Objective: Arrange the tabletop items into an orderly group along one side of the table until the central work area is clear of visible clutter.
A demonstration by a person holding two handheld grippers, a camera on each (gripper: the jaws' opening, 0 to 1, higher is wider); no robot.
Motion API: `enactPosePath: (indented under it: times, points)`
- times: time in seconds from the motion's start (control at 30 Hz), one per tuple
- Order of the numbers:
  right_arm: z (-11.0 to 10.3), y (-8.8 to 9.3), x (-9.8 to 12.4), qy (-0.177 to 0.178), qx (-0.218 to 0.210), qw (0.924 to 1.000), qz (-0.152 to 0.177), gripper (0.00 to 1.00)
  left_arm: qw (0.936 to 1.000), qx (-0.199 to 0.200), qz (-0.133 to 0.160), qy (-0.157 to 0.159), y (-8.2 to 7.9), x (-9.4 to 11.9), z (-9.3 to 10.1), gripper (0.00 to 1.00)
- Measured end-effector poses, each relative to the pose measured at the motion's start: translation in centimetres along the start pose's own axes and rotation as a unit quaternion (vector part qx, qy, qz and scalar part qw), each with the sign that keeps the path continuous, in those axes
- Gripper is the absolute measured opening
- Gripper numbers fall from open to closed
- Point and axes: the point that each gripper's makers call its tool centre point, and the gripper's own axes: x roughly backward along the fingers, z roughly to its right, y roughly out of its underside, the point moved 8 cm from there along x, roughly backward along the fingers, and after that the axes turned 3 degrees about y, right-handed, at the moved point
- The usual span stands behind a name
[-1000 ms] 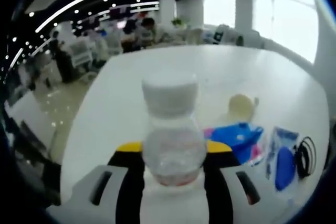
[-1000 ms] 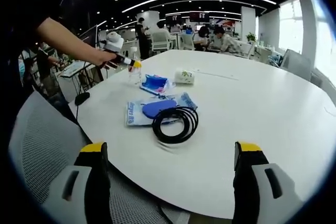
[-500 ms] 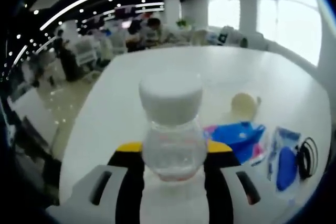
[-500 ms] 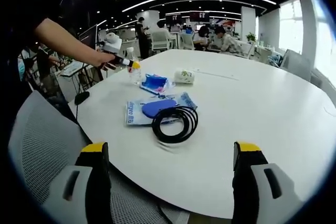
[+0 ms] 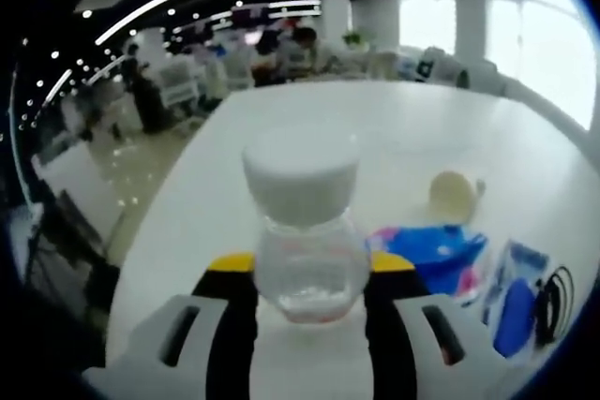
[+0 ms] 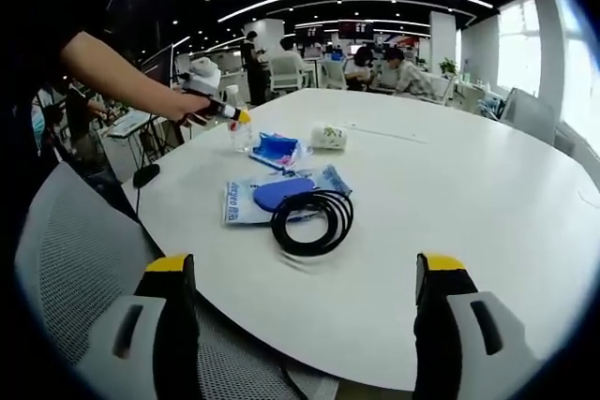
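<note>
Left gripper [image 5: 302,274] pinching clear bottle [image 5: 304,231] over white table [image 6: 487,194] edge; right gripper [image 6: 305,274] hanging spread. Blue pouch [image 6: 278,148], packet [image 6: 272,196], black cable [image 6: 313,220] lying beside. Office behind.

I see the cable coil [image 6: 313,219] lying on the packet [image 6: 281,196], with the bottle [image 6: 240,135] farther back on the table [image 6: 487,194].

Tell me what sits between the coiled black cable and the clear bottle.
In the right gripper view, a blue packet and a blue pouch lie between the black cable and the bottle.
</note>
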Motion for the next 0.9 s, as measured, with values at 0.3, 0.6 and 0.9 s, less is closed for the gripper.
enactPosePath:
  times: [0.3, 0.6, 0.9]
  points:
    - [-0.02, 0.0, -0.01, 0.001, 0.0, 1.0, 0.001, 0.97, 0.9999, 0.009, 0.003, -0.013, 0.08, 0.12, 0.1, 0.41]
    - [0.03, -0.02, 0.0, 0.002, 0.0, 1.0, 0.002, 0.97, 0.9995, 0.019, 0.0, -0.026, 0.09, 0.07, 0.25, 0.41]
    - [0.06, -0.06, 0.02, 0.003, 0.001, 1.0, 0.003, 0.97, 0.9996, 0.002, -0.008, -0.026, 0.1, 0.03, 0.28, 0.43]
